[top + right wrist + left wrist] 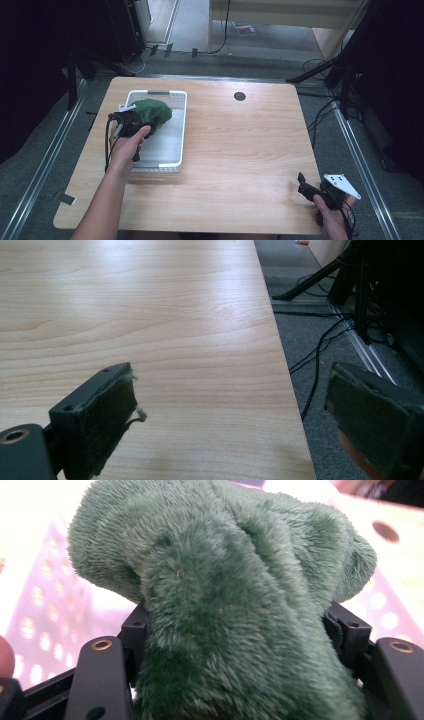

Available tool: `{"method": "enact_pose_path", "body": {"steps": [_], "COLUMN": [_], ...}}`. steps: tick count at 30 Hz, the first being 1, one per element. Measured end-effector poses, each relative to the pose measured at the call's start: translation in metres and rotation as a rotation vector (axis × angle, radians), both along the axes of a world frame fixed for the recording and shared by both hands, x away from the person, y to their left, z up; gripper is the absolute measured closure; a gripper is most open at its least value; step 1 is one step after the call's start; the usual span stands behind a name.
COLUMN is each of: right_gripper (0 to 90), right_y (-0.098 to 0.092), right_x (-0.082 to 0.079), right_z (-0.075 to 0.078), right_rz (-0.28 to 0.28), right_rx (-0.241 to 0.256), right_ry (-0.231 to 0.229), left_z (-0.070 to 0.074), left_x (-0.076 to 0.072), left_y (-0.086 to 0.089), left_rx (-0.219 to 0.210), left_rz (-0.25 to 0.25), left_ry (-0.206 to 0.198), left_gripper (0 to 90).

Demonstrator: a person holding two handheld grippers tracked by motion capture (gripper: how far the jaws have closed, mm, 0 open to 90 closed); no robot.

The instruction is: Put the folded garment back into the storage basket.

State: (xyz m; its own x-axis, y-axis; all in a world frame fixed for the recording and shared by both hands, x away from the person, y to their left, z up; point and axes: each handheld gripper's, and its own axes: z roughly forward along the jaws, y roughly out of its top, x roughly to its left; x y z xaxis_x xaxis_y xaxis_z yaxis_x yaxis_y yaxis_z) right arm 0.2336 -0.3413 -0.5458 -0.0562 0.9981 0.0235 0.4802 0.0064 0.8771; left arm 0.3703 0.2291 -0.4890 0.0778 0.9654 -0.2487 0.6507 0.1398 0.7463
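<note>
On the wooden table [235, 150], a white perforated tray [175, 150] sits toward nine o'clock from the table's middle, and a green plush cloth [152, 112] bunches over the tray's far end, at the tray's twelve o'clock. The left hand-held gripper [145, 122] is clamped on this cloth: in the left gripper view the fuzzy green fabric [225, 605] fills the space between the two black jaws and bulges out above them, with the tray's holed floor [45, 605] behind it. The right hand-held gripper [303, 186] is at the table's near right corner, about five o'clock, well apart from the tray; its padded jaws stand wide apart with nothing between them, above the table's right edge.
</note>
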Motion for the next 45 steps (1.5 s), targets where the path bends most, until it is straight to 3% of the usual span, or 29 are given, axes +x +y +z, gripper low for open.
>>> {"method": "enact_pose_path", "body": {"steps": [9,20,26,32,39,45], "right_gripper": [6.7,6.7,6.7,6.7,6.7,6.7], "right_y": [0.0,0.0,-0.001,0.0,0.0,0.0], "right_x": [0.0,0.0,0.0,0.0,0.0,0.0], "right_z": [0.0,0.0,0.0,0.0,0.0,0.0], "right_rz": [0.001,0.001,0.0,-0.002,-0.001,0.001], "right_rx": [0.003,0.002,0.002,0.001,0.0,0.0], "right_ry": [-0.002,-0.001,-0.001,0.0,-0.001,0.0], "left_z": [-0.002,-0.001,0.006,0.01,0.012,0.02], "left_x": [0.009,0.01,0.005,0.002,-0.007,-0.015], "left_y": [-0.01,-0.01,-0.009,-0.005,-0.006,-0.008], "left_rx": [0.017,-0.02,-0.015,-0.044,0.016,-0.007], "left_rz": [-0.032,-0.037,-0.043,-0.059,-0.041,-0.086], "left_ry": [0.042,0.101,0.069,0.097,0.098,0.07], "left_gripper": [28.2,12.6,8.2,1.7,0.0,0.0]}}
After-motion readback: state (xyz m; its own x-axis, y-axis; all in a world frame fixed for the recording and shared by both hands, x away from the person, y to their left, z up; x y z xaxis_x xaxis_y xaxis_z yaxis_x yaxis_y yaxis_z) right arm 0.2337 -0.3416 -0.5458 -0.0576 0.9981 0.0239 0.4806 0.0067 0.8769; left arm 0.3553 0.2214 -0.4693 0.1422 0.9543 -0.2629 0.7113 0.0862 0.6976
